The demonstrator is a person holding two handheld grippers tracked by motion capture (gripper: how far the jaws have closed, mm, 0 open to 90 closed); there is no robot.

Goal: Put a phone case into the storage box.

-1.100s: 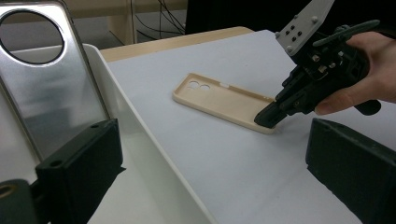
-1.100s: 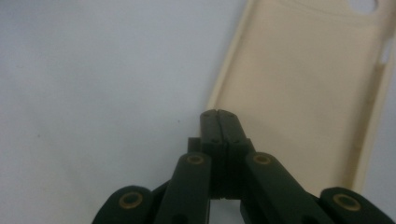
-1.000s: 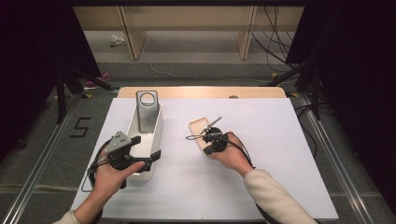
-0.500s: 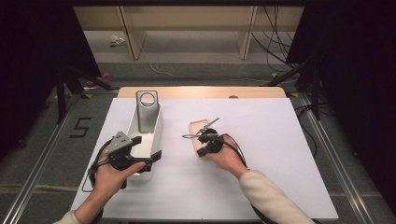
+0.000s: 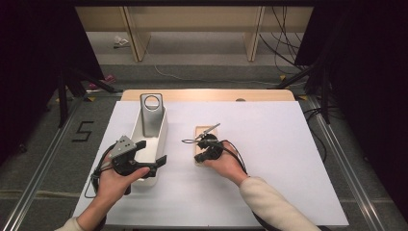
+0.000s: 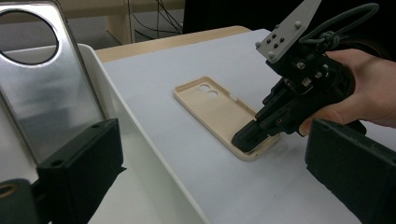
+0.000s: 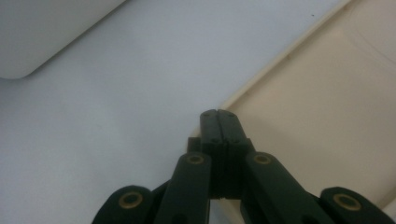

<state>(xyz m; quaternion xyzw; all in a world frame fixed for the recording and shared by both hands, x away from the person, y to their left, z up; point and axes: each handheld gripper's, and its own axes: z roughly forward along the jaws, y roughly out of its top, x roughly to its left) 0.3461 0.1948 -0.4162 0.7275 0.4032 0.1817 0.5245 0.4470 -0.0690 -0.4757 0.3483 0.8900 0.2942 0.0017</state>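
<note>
We note a white tabletop (image 5: 288, 159) with a person's forearms coming in from the near edge, each hand carrying a hand-held gripper. The left hand-held gripper (image 5: 150, 153) sits at the near end of a white tray (image 5: 161, 130); in the left gripper view its two black jaws stand wide apart, one inside the tray, the other out over the bare sheet, with nothing between them. A shiny metal plate with a round hole (image 5: 151, 115) stands tilted in the tray's far end, leaning against its wall, and shows as a mirror-like panel (image 6: 44, 88) at the left of the left gripper view. To the right of the tray, well apart from it, a beige phone case (image 5: 202, 137) lies flat on the tabletop, open side up, camera cut-outs at its far end (image 6: 219, 109). The right hand-held gripper (image 5: 204, 153) is tipped down onto the near end of the case. In the right gripper view its jaws are pressed together with no gap, tips (image 7: 219, 116) resting at the case's raised edge (image 7: 317, 116); we cannot tell whether the rim is pinched between them or merely touched. The right hand (image 6: 369, 93) wraps the gripper body, cable looping above it. A grey three-cornered plate (image 6: 287, 32) tops that gripper.
</note>
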